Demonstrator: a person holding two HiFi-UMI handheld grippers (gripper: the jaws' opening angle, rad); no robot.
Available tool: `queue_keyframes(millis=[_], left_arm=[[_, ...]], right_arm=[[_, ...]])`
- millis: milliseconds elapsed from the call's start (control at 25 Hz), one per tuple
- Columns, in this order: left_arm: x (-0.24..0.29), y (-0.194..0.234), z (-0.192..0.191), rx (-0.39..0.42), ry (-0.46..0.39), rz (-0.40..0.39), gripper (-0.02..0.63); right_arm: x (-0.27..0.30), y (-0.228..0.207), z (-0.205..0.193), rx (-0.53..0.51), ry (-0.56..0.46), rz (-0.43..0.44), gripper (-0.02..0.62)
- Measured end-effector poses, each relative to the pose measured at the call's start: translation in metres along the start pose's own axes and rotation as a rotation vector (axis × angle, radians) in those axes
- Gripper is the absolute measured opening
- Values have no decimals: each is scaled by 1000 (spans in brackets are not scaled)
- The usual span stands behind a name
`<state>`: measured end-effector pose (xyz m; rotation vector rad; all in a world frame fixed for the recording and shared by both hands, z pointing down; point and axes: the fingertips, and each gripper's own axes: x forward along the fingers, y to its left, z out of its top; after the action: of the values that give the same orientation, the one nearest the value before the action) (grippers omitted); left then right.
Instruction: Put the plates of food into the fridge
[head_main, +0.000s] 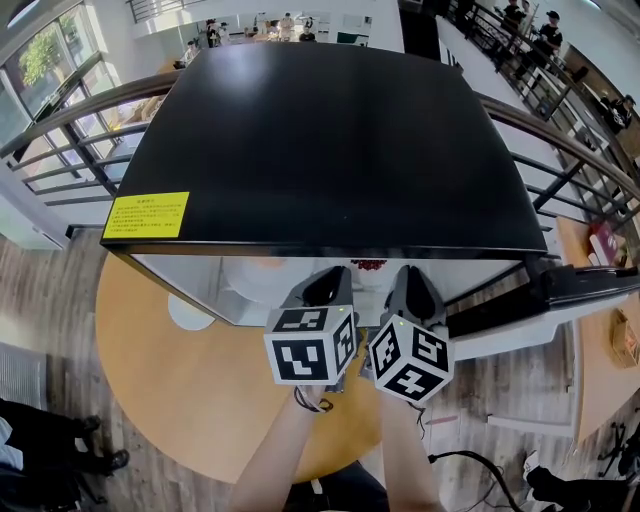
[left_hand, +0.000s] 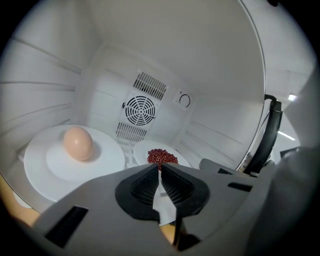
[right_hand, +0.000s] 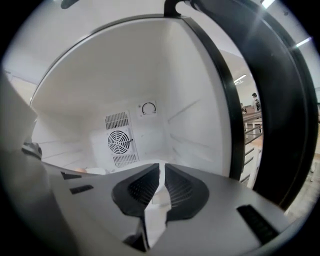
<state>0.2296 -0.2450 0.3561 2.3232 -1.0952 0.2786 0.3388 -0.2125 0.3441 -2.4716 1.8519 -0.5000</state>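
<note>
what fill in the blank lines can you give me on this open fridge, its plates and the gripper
Inside the white fridge interior, the round white left-hand plate carries one pale brown ____.
The round white right-hand plate, clamped in the left gripper, carries a heap of small pieces coloured ____.
The yellow label sits on the fridge's flat ____ top.
Missing: egg; red; black.

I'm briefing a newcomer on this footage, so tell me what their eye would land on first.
The black-topped fridge fills the head view, standing open on a round wooden table. Inside it, at the left of the left gripper view, an egg sits on a white plate. Beside it is a smaller plate heaped with small red pieces, pinched at its rim by the left gripper and apparently the right gripper.
</note>
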Motion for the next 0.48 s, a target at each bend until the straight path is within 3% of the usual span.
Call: queue_keyframes(millis=[320, 480], left_arm=[[-32, -18, 19, 205, -204, 5, 8], [-53, -25, 27, 266, -288, -7, 8]], right_arm=[[-34, 22, 18, -74, -132, 84, 15], [-50, 34, 28, -101, -178, 117, 14]])
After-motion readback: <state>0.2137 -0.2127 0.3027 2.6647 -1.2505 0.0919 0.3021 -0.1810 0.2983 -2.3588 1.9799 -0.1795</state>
